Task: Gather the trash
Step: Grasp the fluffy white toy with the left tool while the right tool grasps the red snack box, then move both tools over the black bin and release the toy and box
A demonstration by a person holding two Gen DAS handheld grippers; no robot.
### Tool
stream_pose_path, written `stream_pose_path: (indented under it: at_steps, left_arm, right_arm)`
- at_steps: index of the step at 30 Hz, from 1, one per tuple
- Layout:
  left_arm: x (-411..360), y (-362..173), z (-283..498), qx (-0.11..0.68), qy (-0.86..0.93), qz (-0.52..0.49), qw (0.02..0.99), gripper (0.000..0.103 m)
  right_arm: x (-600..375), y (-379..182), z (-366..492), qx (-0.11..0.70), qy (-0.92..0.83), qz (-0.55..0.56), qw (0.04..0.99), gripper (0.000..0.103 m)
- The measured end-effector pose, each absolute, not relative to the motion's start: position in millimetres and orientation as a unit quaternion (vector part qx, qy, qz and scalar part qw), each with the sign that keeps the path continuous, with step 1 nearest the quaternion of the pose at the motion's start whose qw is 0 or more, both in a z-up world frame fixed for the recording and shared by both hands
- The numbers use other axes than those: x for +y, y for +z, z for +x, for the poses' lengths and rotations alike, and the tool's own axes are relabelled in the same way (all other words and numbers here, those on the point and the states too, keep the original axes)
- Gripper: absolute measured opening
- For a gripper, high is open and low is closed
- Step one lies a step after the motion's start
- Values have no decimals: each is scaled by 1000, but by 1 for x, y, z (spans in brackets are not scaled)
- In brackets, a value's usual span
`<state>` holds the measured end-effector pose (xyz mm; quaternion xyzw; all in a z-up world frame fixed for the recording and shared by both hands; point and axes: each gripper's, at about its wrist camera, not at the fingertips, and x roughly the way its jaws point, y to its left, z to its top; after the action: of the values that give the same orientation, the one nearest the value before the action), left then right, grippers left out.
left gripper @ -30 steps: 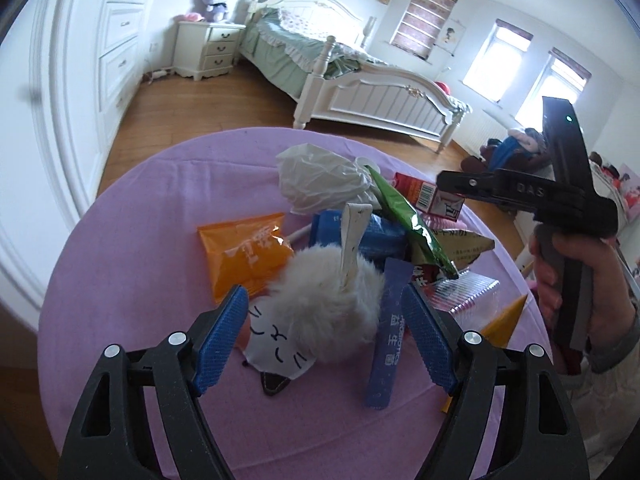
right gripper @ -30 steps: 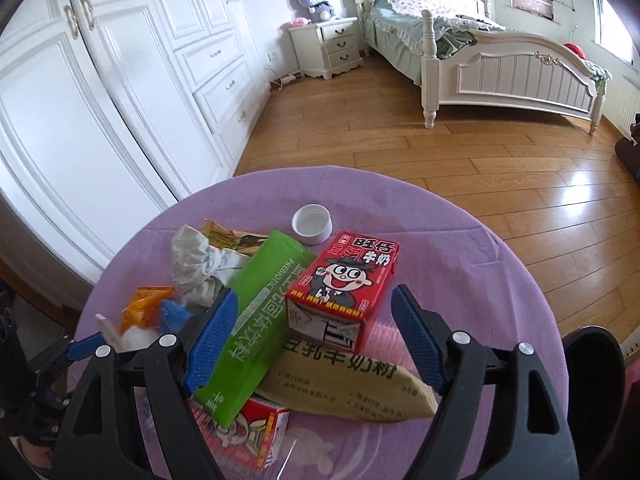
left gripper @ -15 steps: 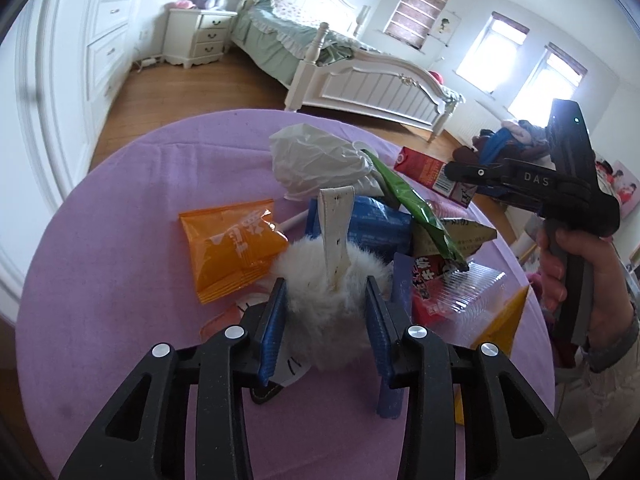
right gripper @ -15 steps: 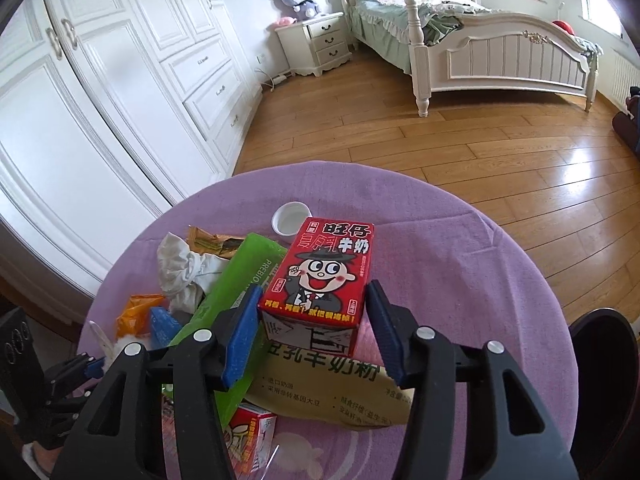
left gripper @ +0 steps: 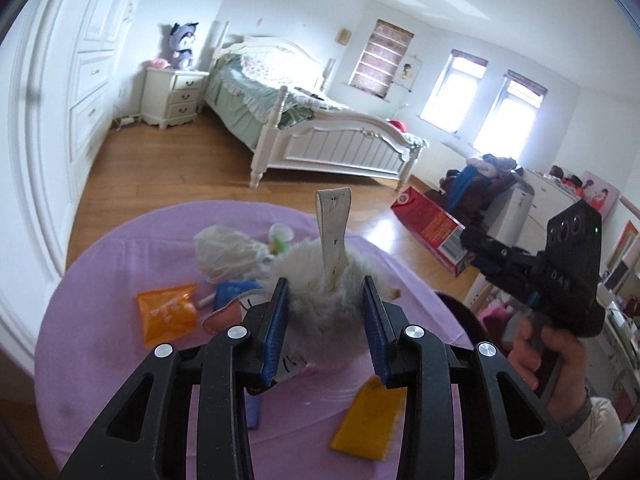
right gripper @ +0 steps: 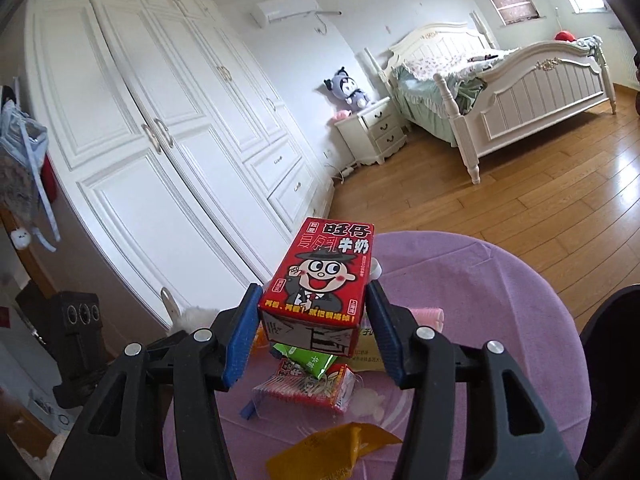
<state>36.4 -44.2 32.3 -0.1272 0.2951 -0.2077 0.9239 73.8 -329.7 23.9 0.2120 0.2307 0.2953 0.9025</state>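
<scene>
My left gripper (left gripper: 324,294) is shut on a white fluffy ball (left gripper: 320,320) with a beige strap (left gripper: 334,232) standing up from it, held above the purple table (left gripper: 100,300). My right gripper (right gripper: 316,316) is shut on a red milk carton (right gripper: 320,276) with a cartoon face, lifted over the table (right gripper: 480,300). In the left wrist view the red carton (left gripper: 428,224) hangs off the table's right side in a hand-held gripper. On the left of the right wrist view, the fluffy ball (right gripper: 196,316) shows.
An orange packet (left gripper: 168,314), a white plastic bag (left gripper: 224,252), a blue packet (left gripper: 232,292) and a yellow packet (left gripper: 372,420) lie on the cloth. A green packet (right gripper: 308,360) and a red clear packet (right gripper: 308,388) lie below the carton. A dark bin (right gripper: 612,360) stands at the right.
Both grippers closed, the left on the fluffy ball, the right on the red carton, and lifted them off the table. The right one swung away from the pile towards the wardrobe.
</scene>
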Motion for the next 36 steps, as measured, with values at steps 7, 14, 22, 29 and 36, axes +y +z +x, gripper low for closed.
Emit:
stream_pose_path:
  at_steps: [7, 14, 22, 29, 36]
  left_arm:
    - [-124, 43, 56, 297, -268, -117, 909, 36]
    - [-207, 25, 83, 322, -321, -105, 885, 36]
    - [-294, -5, 110, 364, -371, -100, 849, 36]
    - [-356, -40, 130, 402, -389, -76, 825, 36]
    - [-403, -67, 144, 441, -395, -50, 804, 36]
  right_arm:
    - [-389, 13, 59, 207, 256, 250, 910, 52]
    - [-448, -13, 52, 205, 202, 290, 913, 52]
    - [-498, -51, 50, 213, 138, 327, 910, 52]
    - [-537, -95, 50, 230, 92, 374, 894, 52]
    - [-560, -135, 53, 254, 66, 413, 872, 52]
